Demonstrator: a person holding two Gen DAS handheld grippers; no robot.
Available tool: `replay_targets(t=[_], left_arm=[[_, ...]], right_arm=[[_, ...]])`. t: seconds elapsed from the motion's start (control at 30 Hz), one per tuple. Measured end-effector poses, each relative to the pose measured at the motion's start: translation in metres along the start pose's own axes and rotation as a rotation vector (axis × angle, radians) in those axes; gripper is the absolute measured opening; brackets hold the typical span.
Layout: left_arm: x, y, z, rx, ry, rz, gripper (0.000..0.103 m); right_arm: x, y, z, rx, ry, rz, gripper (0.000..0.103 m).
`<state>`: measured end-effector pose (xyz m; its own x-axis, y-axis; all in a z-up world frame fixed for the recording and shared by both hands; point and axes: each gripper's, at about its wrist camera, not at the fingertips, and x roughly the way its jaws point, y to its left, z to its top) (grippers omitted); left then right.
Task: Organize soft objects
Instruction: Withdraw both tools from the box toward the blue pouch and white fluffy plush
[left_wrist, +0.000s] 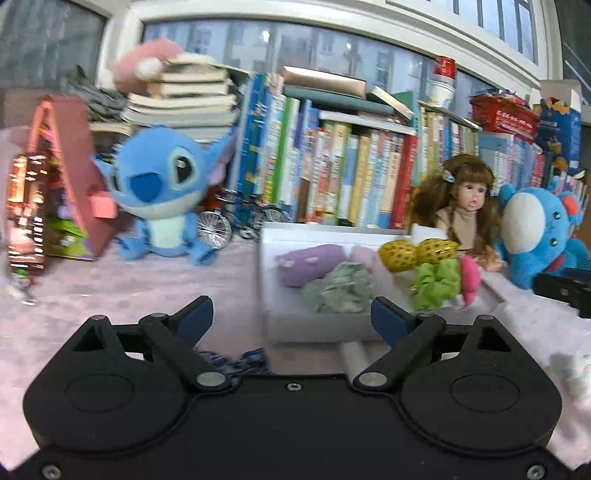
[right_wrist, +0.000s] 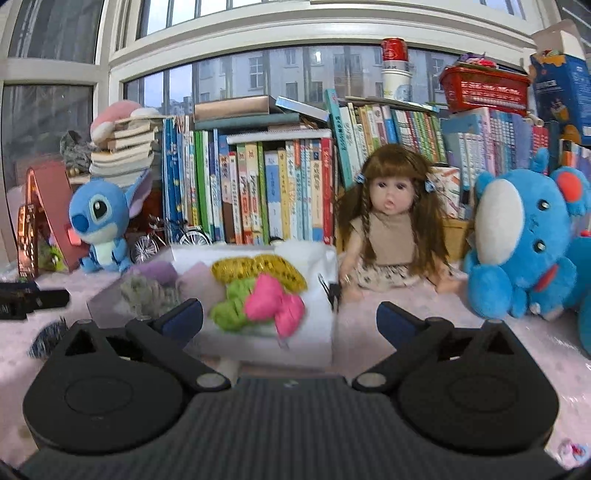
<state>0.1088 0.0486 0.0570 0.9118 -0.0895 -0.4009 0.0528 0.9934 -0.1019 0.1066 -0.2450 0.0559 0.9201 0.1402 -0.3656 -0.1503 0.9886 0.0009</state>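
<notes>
Scrunchies (right_wrist: 255, 295) lie in box (right_wrist: 325, 332) ahead of gaping right claw (right_wrist: 290, 317).

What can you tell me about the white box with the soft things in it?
The white box is an open, shallow tray with thin walls, lying flat on the pink cloth before the books. Inside lie a pink bow, green scrunchie, yellow dotted piece, purple plush and grey-green scrunchie. Neither claw touches it.

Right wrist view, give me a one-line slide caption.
Open right tongs face a white box holding pink, green and yellow soft items, doll behind.
</notes>
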Motion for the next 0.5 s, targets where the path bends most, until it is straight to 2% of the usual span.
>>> replay_targets(t=[0.3,0.5], left_arm=[[-0.02,0.012,-0.029,-0.002,-0.034,0.076,0.092],[-0.021,0.018,-0.04,-0.012,-0.006,0.091,0.093]], right_arm=[[-0.031,0.008,-0.04,-0.052,-0.002,-0.068,0.103],[-0.045,0.006,-0.056,-0.037,0.002,-0.105,0.103]])
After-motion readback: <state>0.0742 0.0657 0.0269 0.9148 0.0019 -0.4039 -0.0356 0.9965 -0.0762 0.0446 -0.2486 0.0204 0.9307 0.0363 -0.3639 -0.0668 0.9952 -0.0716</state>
